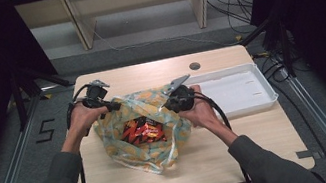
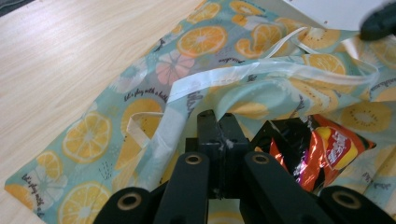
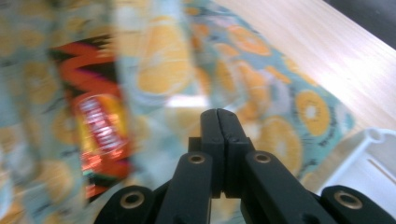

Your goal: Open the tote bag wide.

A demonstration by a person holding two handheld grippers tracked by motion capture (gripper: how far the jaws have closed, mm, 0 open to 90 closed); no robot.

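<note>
While open, citrus-print bag (image 1: 143,128), red snack packets (image 1: 143,130)

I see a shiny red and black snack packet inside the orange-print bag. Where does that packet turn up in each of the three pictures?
High view: the snack packet lies at the centre, in the open mouth of the fruit-print cloth bag.
Left gripper view: lower right, just right of the black jaws.
Right gripper view: left side, blurred, upright between folds of cloth.
Shared landmark: the bag's orange-slice print surrounds the packet in all three.
</note>
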